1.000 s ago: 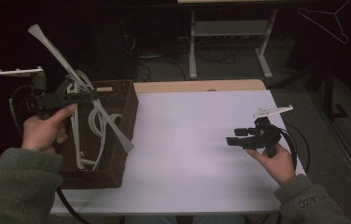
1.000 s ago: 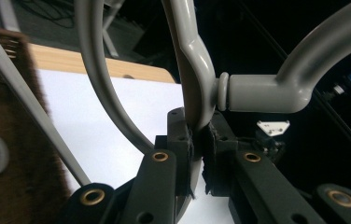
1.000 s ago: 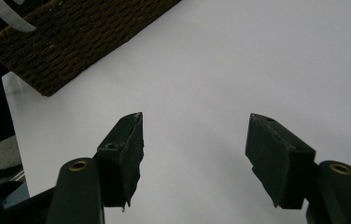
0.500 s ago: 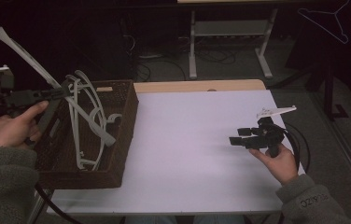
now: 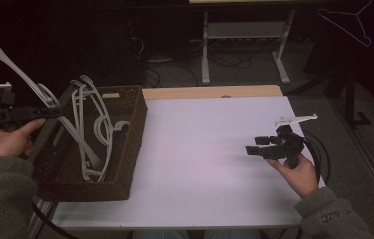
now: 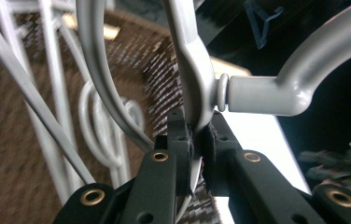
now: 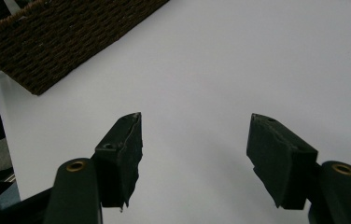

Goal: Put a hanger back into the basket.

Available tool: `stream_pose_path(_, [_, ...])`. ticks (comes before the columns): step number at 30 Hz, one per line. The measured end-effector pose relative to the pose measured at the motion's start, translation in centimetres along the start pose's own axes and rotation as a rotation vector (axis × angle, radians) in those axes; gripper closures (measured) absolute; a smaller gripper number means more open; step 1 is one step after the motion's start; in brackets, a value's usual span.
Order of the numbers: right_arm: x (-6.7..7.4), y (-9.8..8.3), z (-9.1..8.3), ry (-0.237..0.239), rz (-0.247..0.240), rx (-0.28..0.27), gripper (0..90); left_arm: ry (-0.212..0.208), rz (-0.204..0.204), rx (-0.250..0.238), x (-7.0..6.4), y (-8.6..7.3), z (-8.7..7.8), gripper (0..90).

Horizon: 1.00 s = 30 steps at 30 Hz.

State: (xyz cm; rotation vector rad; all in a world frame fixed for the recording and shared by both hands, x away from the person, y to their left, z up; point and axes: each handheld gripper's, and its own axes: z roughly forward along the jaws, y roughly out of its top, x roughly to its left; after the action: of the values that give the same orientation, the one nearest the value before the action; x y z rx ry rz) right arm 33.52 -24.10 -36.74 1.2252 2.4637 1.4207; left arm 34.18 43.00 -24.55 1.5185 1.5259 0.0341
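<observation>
gripping: left gripper (image 6: 197, 154) clamped on a grey clothes hanger (image 5: 41, 94), lifted above the wicker basket (image 5: 135, 124)
below it: more hangers (image 5: 93, 124) in the basket
right gripper (image 7: 194, 154): jaws apart, nothing between, over the white table (image 5: 200, 144)
</observation>
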Motion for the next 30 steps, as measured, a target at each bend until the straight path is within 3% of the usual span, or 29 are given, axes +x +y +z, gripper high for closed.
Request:
stream_pose_path(4, [0.0,-0.1,0.1,-0.002,0.002,-0.002,34.7,-0.005,-0.036,0.049,0.7,-0.1,1.6,82.4])
stream_pose_path(7, [0.1,-0.1,0.1,-0.003,-0.002,0.004,34.7,-0.017,-0.055,0.047,0.6,0.1,2.8,82.4])
stream_pose_path(10, [0.1,-0.1,0.0,-0.003,0.003,-0.003,34.7,0.003,-0.051,0.061,0.3,0.5,4.0,82.1])
stream_pose_path(12, [0.0,-0.1,-0.1,-0.003,0.003,-0.004,34.7,0.065,-0.034,0.109,0.4,0.5,5.4,81.4])
stream_pose_path(15, [0.0,-0.2,-0.3,-0.003,0.003,-0.010,35.0,0.079,-0.060,0.131,1.4,-0.3,7.5,80.3])
stream_pose_path(17, [-0.1,-0.3,-0.5,-0.005,0.004,-0.014,35.0,0.080,-0.054,0.152,1.9,-0.8,8.3,79.6])
stream_pose_path(19, [-0.3,-0.5,-0.8,-0.011,0.008,-0.016,35.1,0.068,-0.061,0.129,2.4,-1.3,8.7,77.7])
stream_pose_path(21, [-0.5,-0.7,-1.1,-0.020,0.012,-0.016,34.9,0.076,-0.047,0.113,2.5,-1.5,8.5,66.6])
stream_pose_path(23, [-0.8,-0.8,-1.3,-0.028,0.016,-0.019,34.9,0.032,-0.036,0.092,2.6,-1.6,8.2,65.5])
stream_pose_path(25, [-0.9,-1.0,-1.4,-0.041,0.017,-0.019,34.5,0.039,-0.005,0.071,2.2,-1.8,7.9,64.4])
stream_pose_path(27, [-1.0,-1.0,-1.5,-0.052,0.011,-0.024,34.0,0.007,0.020,0.055,1.9,-2.0,7.6,63.9])
stream_pose_path(30, [-0.7,-1.1,-1.8,-0.065,0.013,-0.035,32.7,0.007,0.064,0.031,1.2,-2.4,7.5,61.5])
